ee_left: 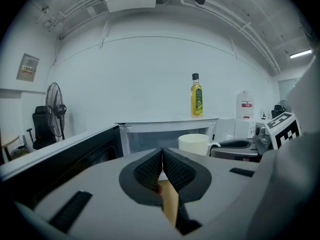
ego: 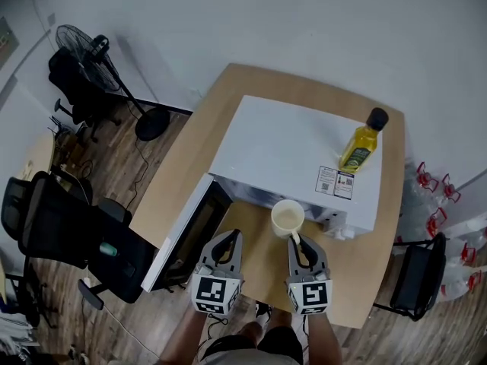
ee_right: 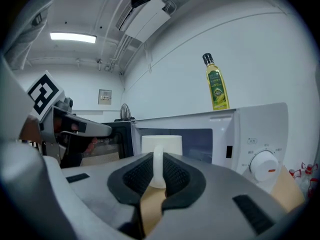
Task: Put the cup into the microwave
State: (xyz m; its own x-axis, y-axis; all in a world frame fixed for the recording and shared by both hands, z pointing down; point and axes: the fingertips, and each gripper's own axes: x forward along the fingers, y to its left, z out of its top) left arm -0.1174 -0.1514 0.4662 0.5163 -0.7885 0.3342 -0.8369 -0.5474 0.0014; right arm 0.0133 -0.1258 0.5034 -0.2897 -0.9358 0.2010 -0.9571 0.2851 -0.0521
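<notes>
The plain cream cup (ego: 288, 219) is upright just on the near side of the open microwave (ego: 289, 150), its slim handle clenched by the right gripper (ego: 296, 239), while the left gripper (ego: 227, 241) is pinched together, empty

An office-like room: black swivel chairs (ego: 53, 230) and a standing fan (ego: 82, 46) on a wood floor (ego: 114, 169), white walls (ego: 266, 21), and a microwave (ego: 281, 147) on a table (ego: 176, 175).
</notes>
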